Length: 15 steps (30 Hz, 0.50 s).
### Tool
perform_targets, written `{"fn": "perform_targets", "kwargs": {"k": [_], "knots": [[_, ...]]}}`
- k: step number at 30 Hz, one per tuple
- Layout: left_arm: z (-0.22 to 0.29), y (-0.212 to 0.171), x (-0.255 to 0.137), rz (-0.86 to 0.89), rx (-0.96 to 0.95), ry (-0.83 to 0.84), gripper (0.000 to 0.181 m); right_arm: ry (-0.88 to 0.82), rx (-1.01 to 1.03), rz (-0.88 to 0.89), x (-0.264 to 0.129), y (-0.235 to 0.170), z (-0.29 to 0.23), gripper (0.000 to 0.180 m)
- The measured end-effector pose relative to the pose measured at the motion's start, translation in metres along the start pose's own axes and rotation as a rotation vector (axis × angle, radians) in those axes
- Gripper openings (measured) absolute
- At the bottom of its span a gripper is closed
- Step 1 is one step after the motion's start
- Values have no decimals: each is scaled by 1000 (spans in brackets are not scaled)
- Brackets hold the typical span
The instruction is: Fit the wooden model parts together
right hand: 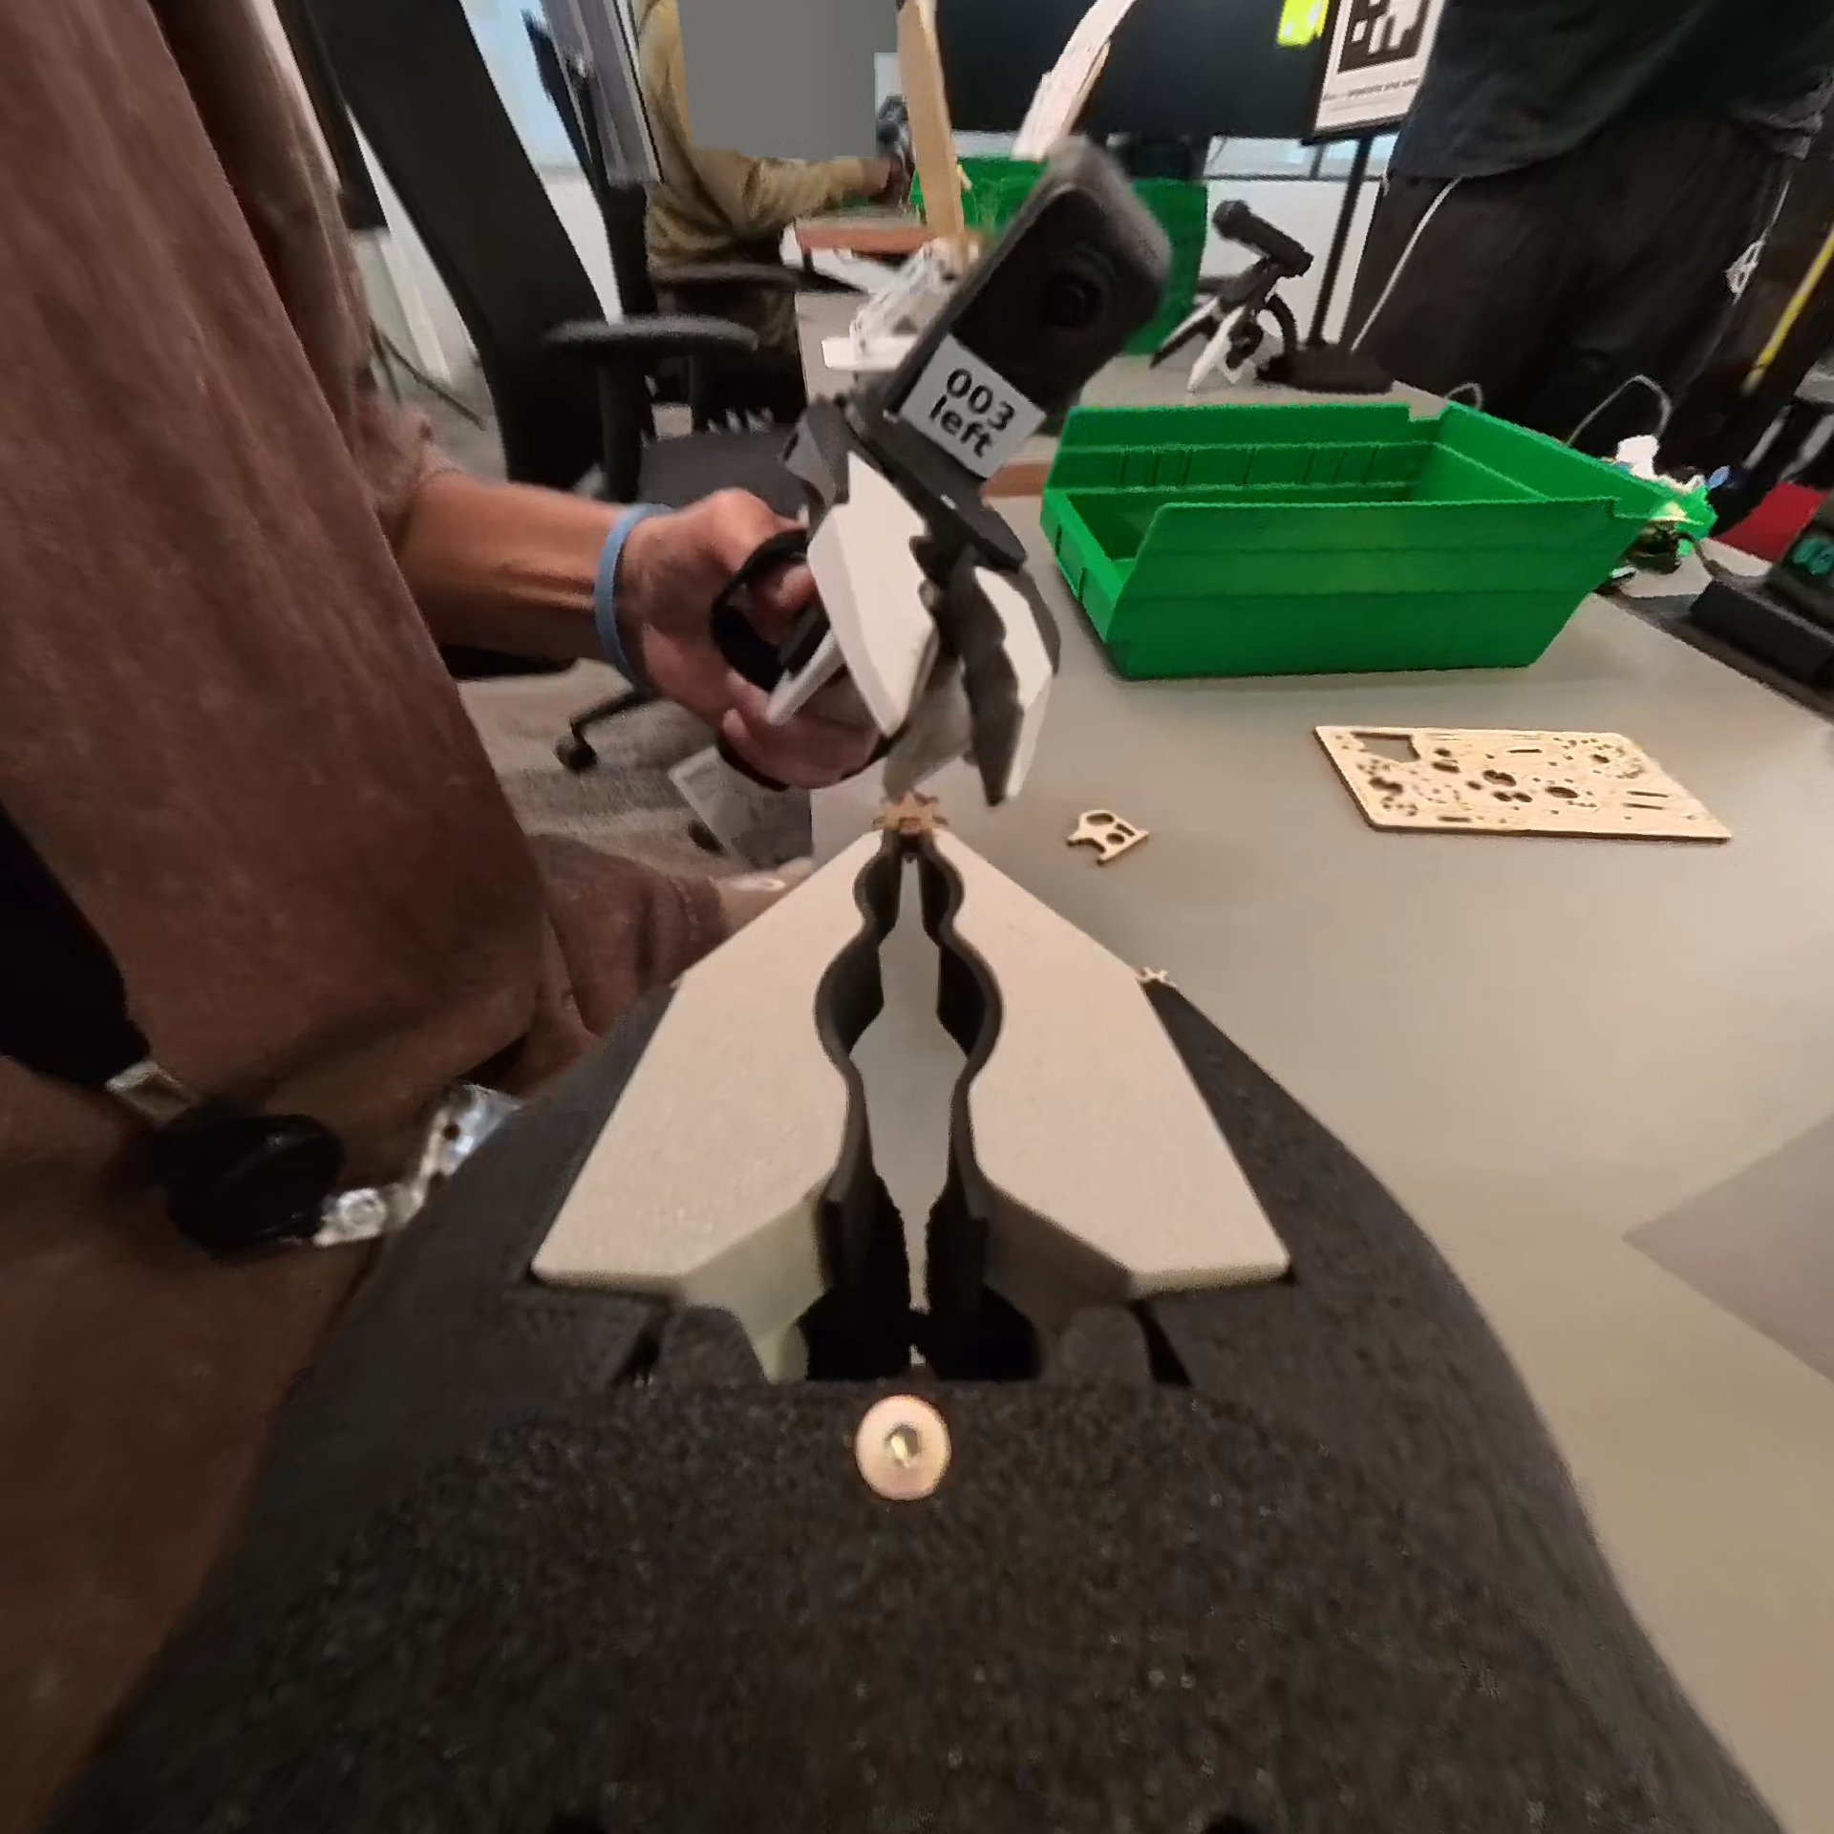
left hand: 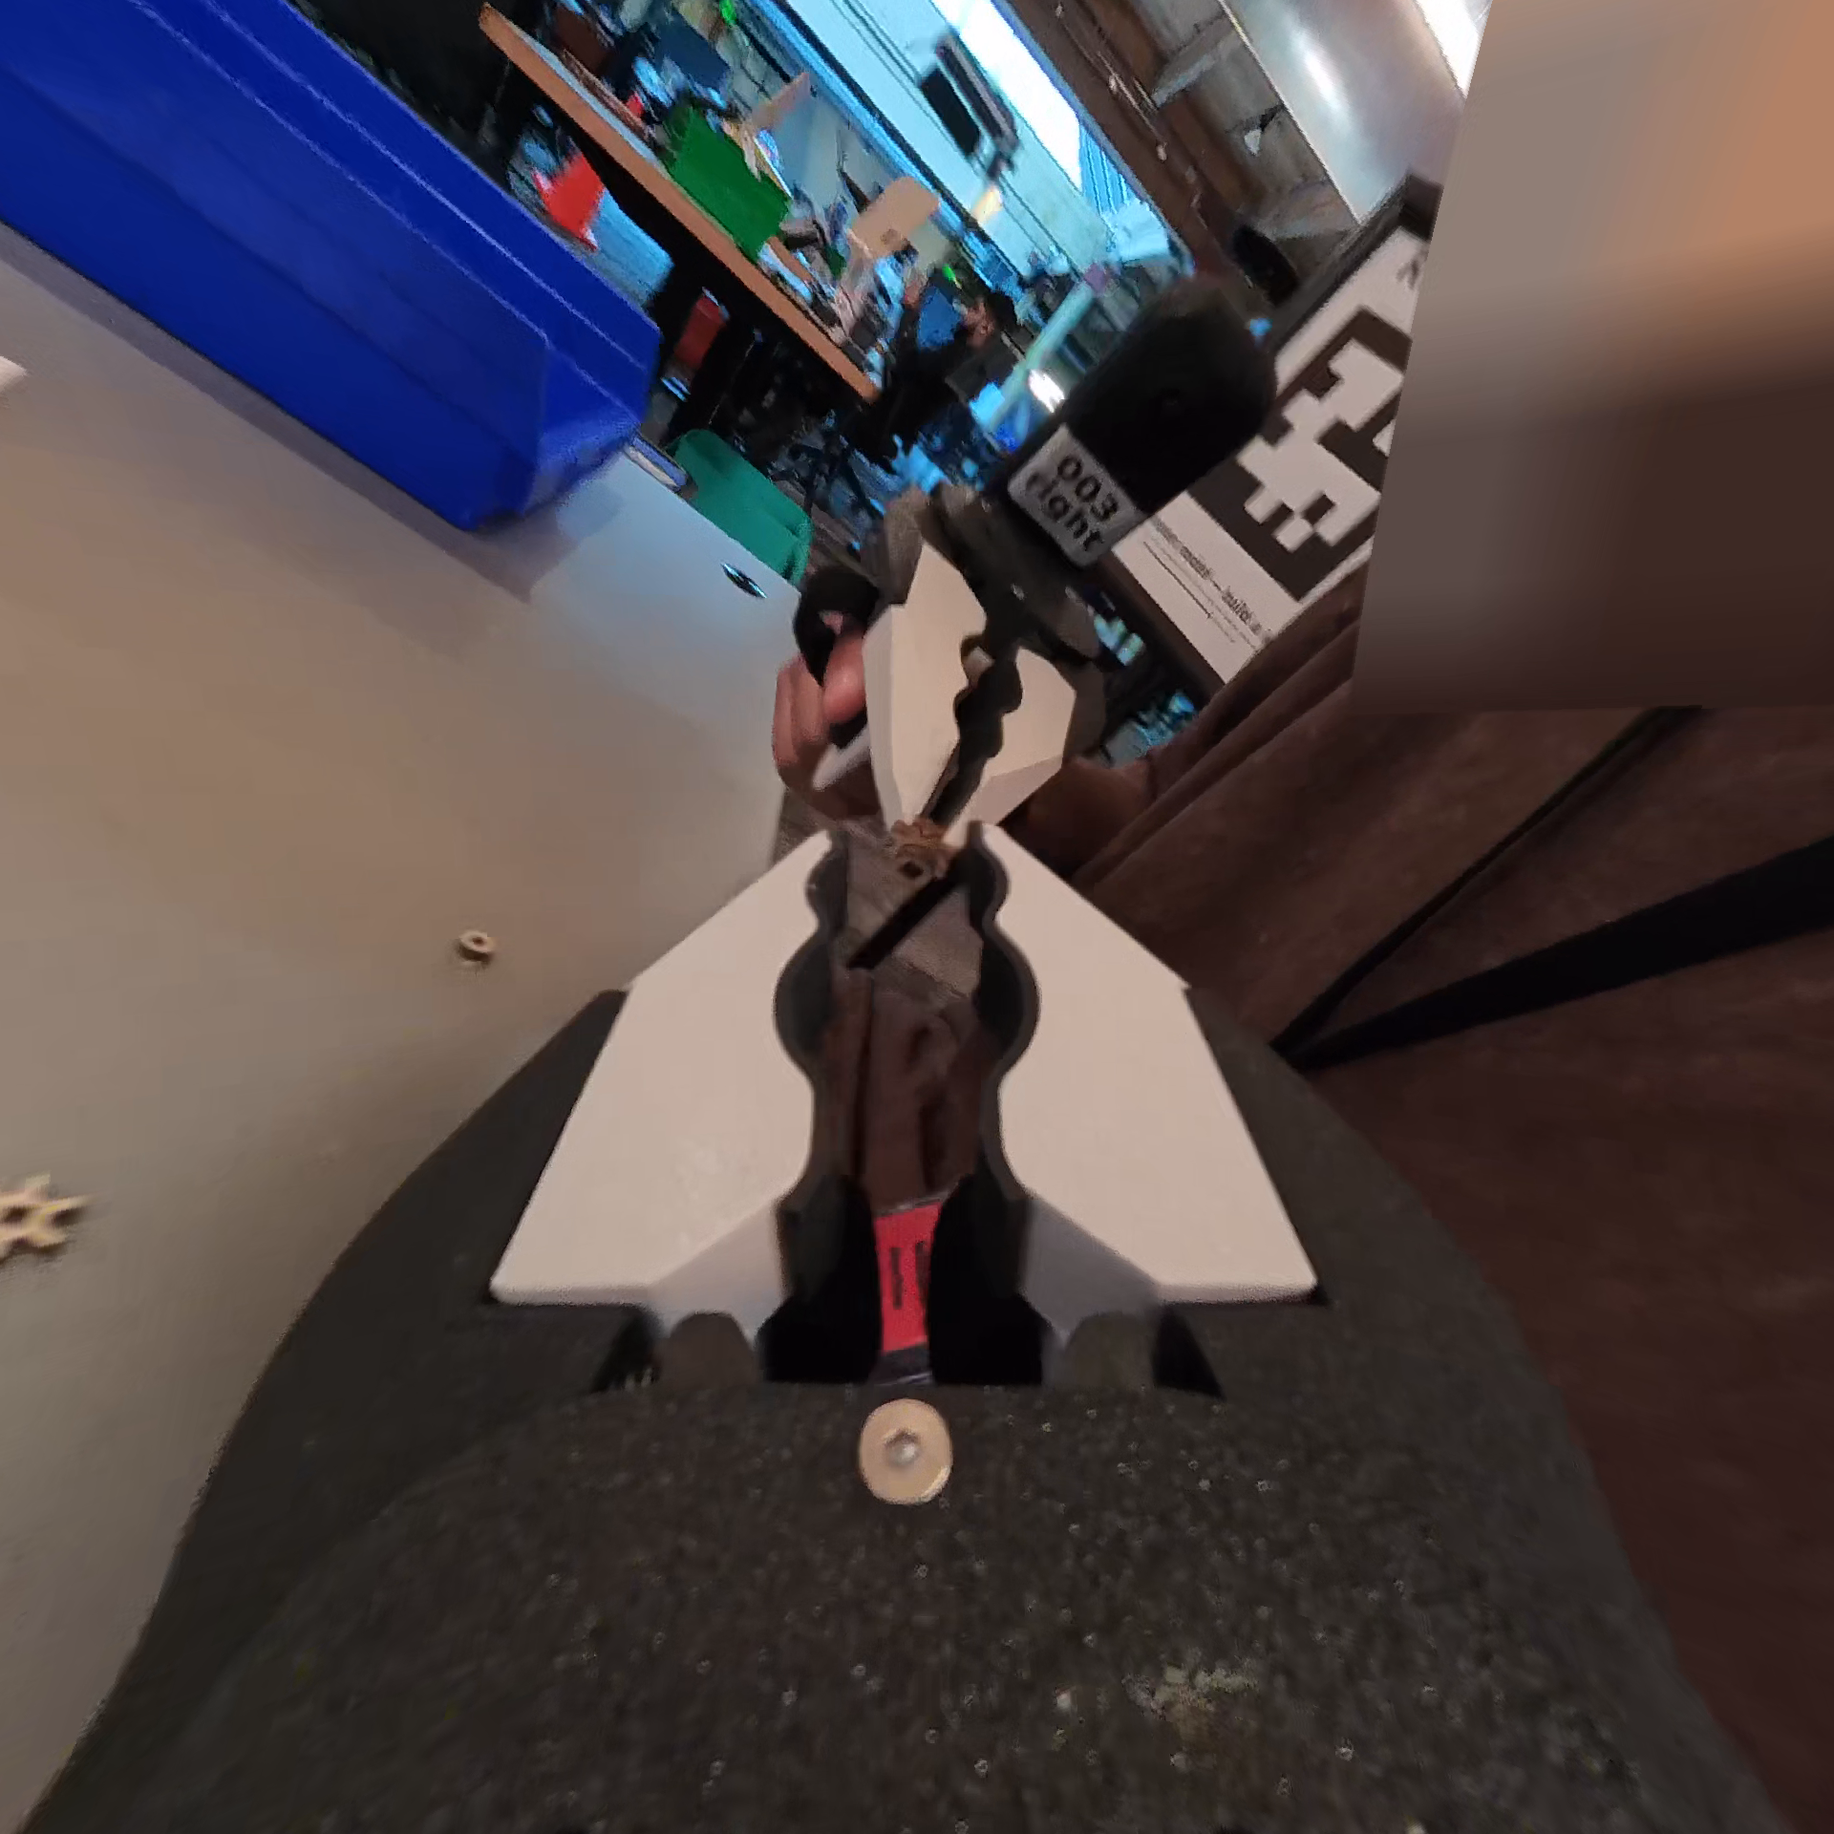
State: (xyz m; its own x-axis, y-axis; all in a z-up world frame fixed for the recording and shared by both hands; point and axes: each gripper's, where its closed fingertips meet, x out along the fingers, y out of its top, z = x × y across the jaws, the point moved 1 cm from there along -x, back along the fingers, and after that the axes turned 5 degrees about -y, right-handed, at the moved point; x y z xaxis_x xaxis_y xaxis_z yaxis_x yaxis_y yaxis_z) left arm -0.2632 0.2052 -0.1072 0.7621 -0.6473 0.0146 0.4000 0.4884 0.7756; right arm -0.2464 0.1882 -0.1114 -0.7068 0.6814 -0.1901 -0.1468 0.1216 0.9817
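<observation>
My two grippers meet tip to tip off the table's edge, in front of a person in brown. In the right wrist view, my right gripper (right hand: 906,842) is shut on a small toothed wooden gear (right hand: 905,816). My left gripper (right hand: 943,779) comes down on it from above, held by a hand. In the left wrist view, my left gripper (left hand: 905,844) has its jaws narrow around a small tan wooden part (left hand: 908,842). The right gripper (left hand: 933,809) touches that part from the far side. I cannot tell whether this is one piece or two joined.
On the grey table (right hand: 1389,1042) lie a punched-out wooden sheet (right hand: 1518,784), a loose wooden piece (right hand: 1107,832) and a green bin (right hand: 1340,536). The left wrist view shows a blue bin (left hand: 298,248), a wooden gear (left hand: 35,1213) and a small ring (left hand: 476,945).
</observation>
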Motion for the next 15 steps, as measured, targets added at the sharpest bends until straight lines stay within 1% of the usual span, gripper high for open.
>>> {"fn": "perform_targets", "kwargs": {"k": [1, 3, 8, 12, 15], "knots": [[-2, 4, -6, 15, 20, 23, 23, 14, 49, 30, -3, 3, 2, 3], [1, 5, -11, 9, 77, 47, 21, 54, 144, 79, -7, 7, 4, 3], [16, -2, 3, -60, 228, 65, 21, 163, 330, 171, -9, 16, 3, 3], [18, 1, 6, -62, 316, 119, 21, 205, 373, 159, -5, 14, -2, 3], [19, 2, 6, -65, 346, 127, 20, 225, 395, 158, -2, 15, -5, 3]]}}
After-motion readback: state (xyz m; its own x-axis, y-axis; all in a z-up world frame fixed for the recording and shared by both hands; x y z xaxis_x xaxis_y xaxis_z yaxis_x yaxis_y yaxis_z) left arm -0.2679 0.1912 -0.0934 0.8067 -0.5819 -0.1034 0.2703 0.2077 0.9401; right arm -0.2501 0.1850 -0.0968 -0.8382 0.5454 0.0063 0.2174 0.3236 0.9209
